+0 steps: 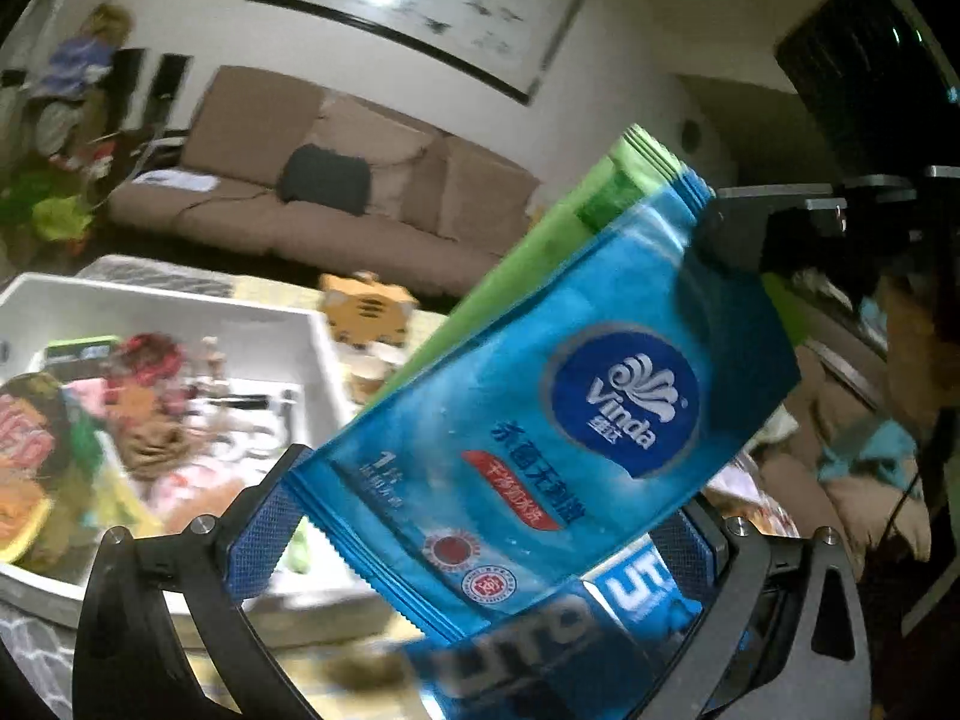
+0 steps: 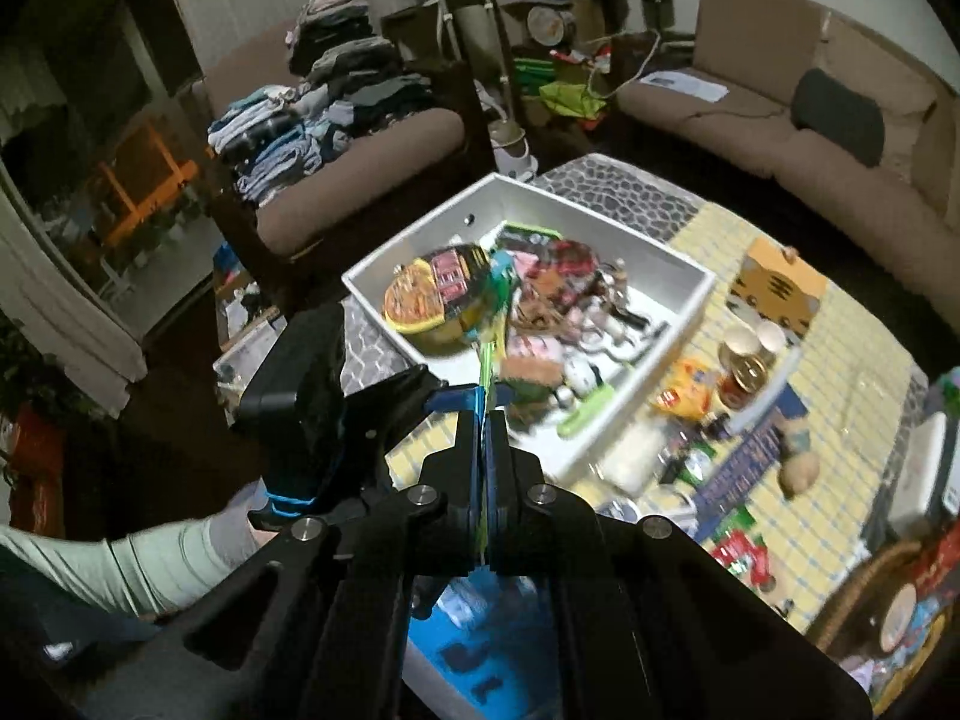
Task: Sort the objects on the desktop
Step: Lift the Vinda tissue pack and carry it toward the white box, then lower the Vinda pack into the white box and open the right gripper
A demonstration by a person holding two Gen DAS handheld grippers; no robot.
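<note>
The blue wipes packet (image 1: 540, 420) reads "Vinda"; below it, "UTO" on blurred blue packaging (image 1: 600, 612).

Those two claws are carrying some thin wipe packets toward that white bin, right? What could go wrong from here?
1. The right gripper pinches only the top edge of the blue Vinda wipe packet and a green packet behind it; the green one could slide out.
2. The white bin is already heaped, so flat packets may slip off the pile.
3. Cans and jars crowd the tablecloth beside the bin; a swing could knock them.
</note>
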